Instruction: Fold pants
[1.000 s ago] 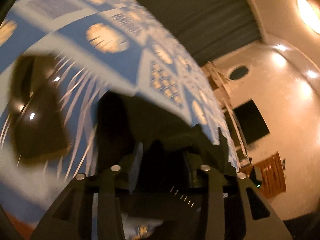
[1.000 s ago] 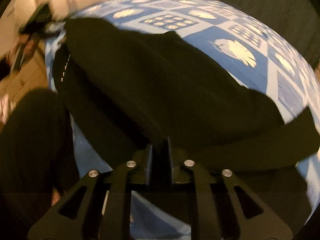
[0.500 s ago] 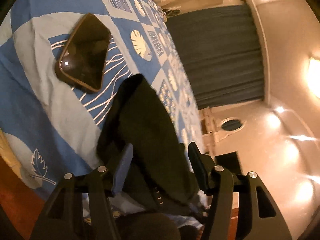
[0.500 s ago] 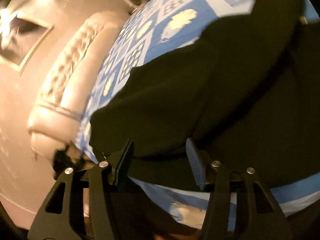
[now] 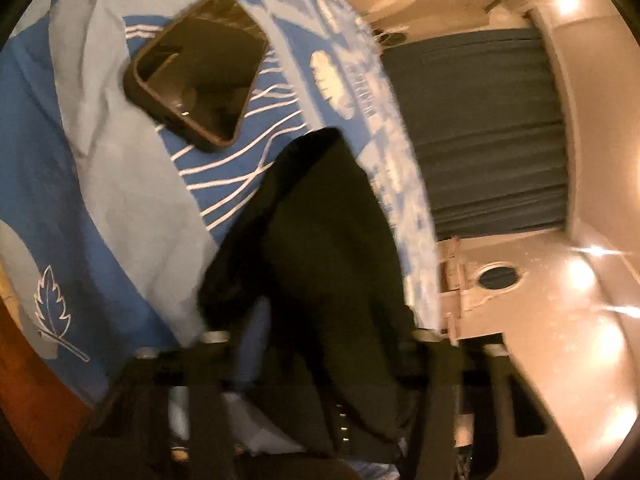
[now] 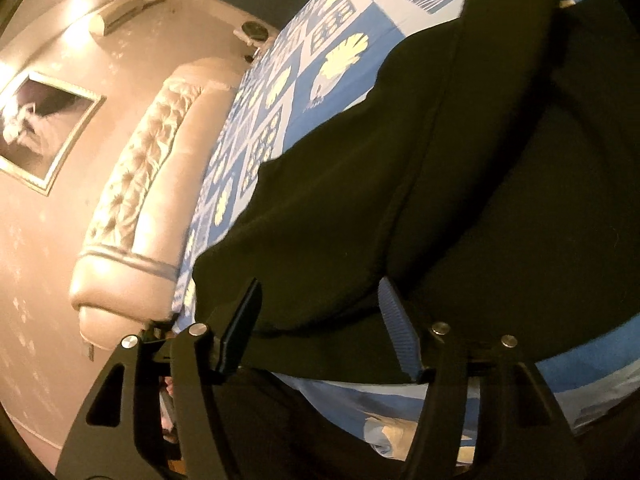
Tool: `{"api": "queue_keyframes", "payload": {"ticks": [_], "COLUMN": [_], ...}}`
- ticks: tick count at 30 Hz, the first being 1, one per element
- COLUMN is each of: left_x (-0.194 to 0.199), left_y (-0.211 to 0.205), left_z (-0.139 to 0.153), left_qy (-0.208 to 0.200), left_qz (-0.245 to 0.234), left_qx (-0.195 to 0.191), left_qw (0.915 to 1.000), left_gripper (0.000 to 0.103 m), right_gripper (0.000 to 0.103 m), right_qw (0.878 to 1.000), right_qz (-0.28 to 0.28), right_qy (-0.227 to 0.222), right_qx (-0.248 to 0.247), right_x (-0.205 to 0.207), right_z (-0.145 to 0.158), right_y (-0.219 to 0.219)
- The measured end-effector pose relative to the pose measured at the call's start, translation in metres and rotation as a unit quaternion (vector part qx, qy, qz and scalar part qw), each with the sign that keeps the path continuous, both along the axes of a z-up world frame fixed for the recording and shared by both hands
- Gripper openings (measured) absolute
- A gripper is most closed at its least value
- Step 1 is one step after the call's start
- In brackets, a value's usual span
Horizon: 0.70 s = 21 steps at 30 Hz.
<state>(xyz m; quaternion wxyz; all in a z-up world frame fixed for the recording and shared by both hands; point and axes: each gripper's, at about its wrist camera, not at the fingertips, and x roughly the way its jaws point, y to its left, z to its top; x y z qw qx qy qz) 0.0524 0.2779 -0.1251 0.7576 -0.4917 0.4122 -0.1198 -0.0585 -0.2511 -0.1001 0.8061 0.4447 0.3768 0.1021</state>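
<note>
Pants [image 5: 320, 248]: black, lying on a blue patterned bedspread [image 5: 132, 208]. In the left wrist view their visible part is a long strip. Its long axis runs from the bottom centre of the frame up to a narrow end at mid-frame, pointing towards the upper centre.

Left gripper [image 5: 320, 344]: picture blurred; the dark cloth passes between the two fingers, jaws closing. Cannot tell whether the pads already press on the fabric.

A dark phone [image 5: 196, 72] lies on the bedspread in the upper left, apart from the pants.

Right wrist view: pants [image 6: 420, 200] fill the centre and right, with a fold edge running from upper right down to lower centre. Right gripper [image 6: 320, 328]: jaws spread and opening, the cloth's near edge between them, pads clear of it. Padded headboard [image 6: 132, 200] at left.
</note>
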Motion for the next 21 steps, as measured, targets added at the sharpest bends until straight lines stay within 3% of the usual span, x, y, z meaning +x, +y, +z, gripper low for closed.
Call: {"api": "queue_keyframes", "payload": {"ticks": [1, 3, 8, 12, 14, 15, 16, 18, 21], "left_x": [-0.001, -0.002, -0.005, -0.002, 0.003, 0.003, 0.003, -0.007, -0.014], "left_y": [0.0, 0.002, -0.001, -0.004, -0.006, -0.006, -0.007, -0.005, -0.004], "left_z": [-0.003, -0.008, -0.003, -0.003, -0.002, -0.001, 0.002, 0.007, 0.012], "left_qy": [0.011, 0.019, 0.019, 0.029, 0.033, 0.032, 0.03, 0.024, 0.015], "left_qz": [0.0, 0.011, 0.022, 0.032, 0.033, 0.034, 0.035, 0.041, 0.05], "left_qx": [0.006, -0.004, 0.012, 0.011, 0.019, 0.023, 0.028, 0.024, 0.019], "left_qw": [0.9999, 0.9997, 0.9995, 0.999, 0.9987, 0.9986, 0.9986, 0.9986, 0.9985], "left_gripper": [0.018, 0.014, 0.013, 0.013, 0.013, 0.013, 0.012, 0.01, 0.009], "right_gripper": [0.064, 0.068, 0.068, 0.067, 0.052, 0.032, 0.023, 0.015, 0.012], "right_qw": [1.0, 0.999, 0.998, 0.996, 0.995, 0.994, 0.994, 0.994, 0.994], "right_qz": [-0.011, -0.043, -0.068, -0.081, -0.084, -0.085, -0.086, -0.091, -0.093], "right_qy": [0.0, 0.003, 0.012, 0.017, 0.027, 0.033, 0.037, 0.039, 0.024], "right_qx": [-0.002, -0.01, 0.008, -0.026, -0.048, -0.058, -0.061, -0.056, -0.055], "right_x": [-0.003, -0.008, -0.004, 0.008, 0.015, 0.019, 0.022, 0.019, 0.008], "right_z": [0.0, -0.001, -0.008, -0.003, -0.003, -0.004, -0.005, -0.006, 0.002], "right_y": [-0.003, -0.014, -0.03, -0.03, -0.03, -0.03, -0.028, -0.032, -0.033]}}
